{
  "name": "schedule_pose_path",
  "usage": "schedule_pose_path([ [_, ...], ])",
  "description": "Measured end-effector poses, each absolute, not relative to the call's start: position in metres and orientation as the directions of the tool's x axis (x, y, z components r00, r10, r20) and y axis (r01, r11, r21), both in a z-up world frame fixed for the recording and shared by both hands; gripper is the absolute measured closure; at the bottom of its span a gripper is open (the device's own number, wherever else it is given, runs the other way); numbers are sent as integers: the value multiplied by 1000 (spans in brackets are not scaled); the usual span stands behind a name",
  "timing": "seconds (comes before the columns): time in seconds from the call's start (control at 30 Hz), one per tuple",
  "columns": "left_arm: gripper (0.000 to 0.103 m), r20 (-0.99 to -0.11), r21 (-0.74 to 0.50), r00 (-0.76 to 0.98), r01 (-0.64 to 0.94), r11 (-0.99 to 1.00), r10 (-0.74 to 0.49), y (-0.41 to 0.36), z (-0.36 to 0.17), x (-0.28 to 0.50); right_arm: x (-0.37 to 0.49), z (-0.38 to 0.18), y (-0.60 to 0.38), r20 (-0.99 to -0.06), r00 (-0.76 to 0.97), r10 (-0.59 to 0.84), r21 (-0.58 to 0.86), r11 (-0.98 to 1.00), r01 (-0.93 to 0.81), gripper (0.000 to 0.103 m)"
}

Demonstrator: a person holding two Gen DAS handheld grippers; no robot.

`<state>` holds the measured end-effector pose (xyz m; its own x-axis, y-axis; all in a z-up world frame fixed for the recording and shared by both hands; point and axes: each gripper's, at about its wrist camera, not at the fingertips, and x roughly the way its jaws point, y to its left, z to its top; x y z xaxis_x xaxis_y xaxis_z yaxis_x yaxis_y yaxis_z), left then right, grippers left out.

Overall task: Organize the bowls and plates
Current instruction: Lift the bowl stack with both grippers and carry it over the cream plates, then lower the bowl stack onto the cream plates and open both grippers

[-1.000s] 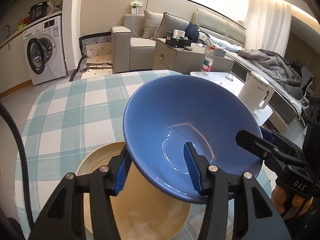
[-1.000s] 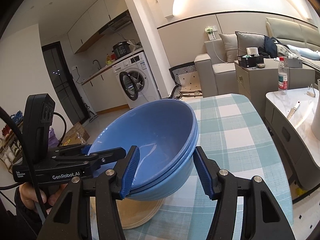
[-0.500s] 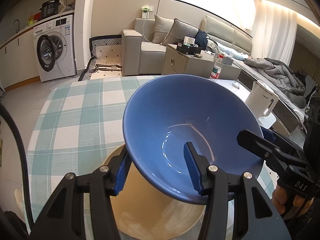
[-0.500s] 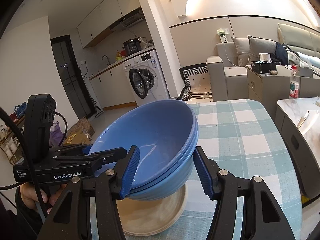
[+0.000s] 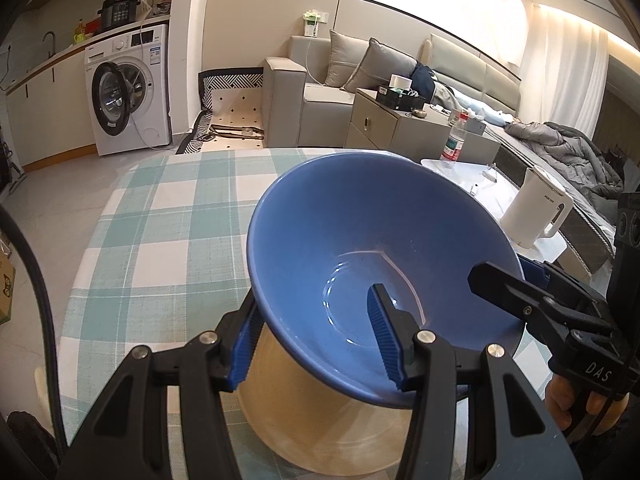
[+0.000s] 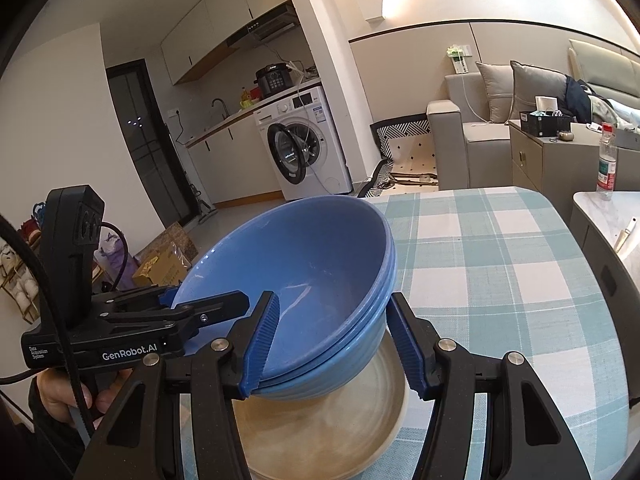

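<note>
My left gripper (image 5: 316, 334) and right gripper (image 6: 334, 346) each clamp blue bowl stack (image 6: 304, 280) rim, opposite sides, steadying it above beige plate (image 6: 320, 432); contact probably none.

Left gripper (image 6: 208, 312) reads "GenRobot.AI"; right gripper (image 5: 536, 296), "DAS".

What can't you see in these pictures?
- Plate: both views, its middle is hidden under the bowls, and the bottom edge cuts it off.
- How many bowls are stacked: the left view shows only the top one's inside.
- Bottle label: too small to read.
</note>
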<state>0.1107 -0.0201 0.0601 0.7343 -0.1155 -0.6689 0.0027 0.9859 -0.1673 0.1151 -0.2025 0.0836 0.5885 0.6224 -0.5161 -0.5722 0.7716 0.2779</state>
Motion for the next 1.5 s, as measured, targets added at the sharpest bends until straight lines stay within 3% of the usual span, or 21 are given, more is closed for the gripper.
schedule_pose_path([
  [1.3, 51, -697, -141, 710, 2, 990, -101, -14, 36, 108, 128, 46, -193, -568, 557, 607, 249, 771, -587, 44],
  [1.5, 44, -697, -139, 709, 12, 990, -106, -17, 35, 108, 128, 45, -195, -571, 541, 618, 264, 762, -591, 39],
])
